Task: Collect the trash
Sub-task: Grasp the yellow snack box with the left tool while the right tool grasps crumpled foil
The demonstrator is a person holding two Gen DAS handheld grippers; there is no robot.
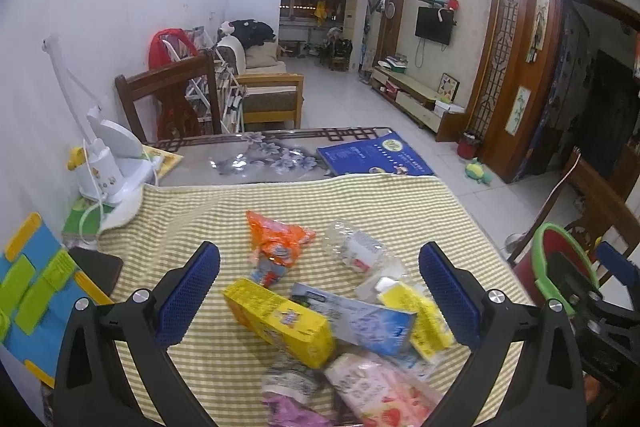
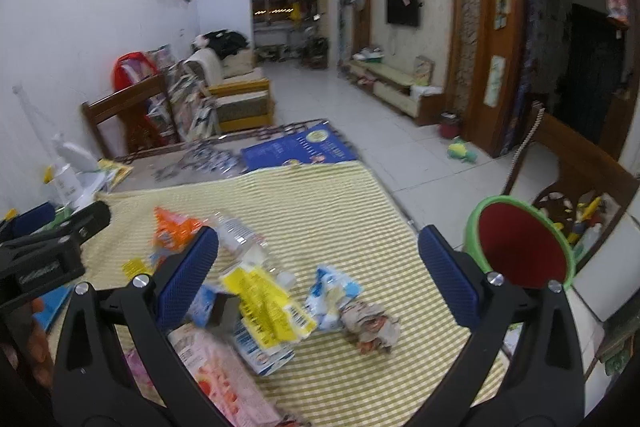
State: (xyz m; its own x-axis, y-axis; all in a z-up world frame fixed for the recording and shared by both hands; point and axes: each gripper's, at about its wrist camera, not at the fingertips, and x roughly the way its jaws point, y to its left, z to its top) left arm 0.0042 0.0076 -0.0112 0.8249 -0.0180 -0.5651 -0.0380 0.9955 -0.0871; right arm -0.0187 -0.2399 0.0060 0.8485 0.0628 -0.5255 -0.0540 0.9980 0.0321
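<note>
**Both grippers spread over the litter, nothing picked yet**

I hold my left gripper wide apart above the heap of trash on the striped cloth; nothing sits between its pads. My right gripper is spread just as wide and also holds nothing.

In the left wrist view, the yellow box lies at about 6 o'clock between my fingers, with a blue-and-white carton touching it at 4 o'clock. An orange wrapper lies at 12 o'clock, and a crushed clear bottle just beside it at 1 o'clock. A pink packet lies nearest the camera.

In the right wrist view, a yellow wrapper lies at 7 o'clock from the gap's middle, a small blue-white packet near the centre, and a crumpled paper wad at 5 o'clock. The bin, green-rimmed and red inside, stands off the table edge at 3 o'clock, mouth toward me.

I judge this the opening step: choosing a first piece. The paper wad lies apart from the rest and nearest the bin, so my right gripper would lower over it, straddle it, and close. The heap under my left is overlapped, so a clean pinch there means taking the top item only.
</note>
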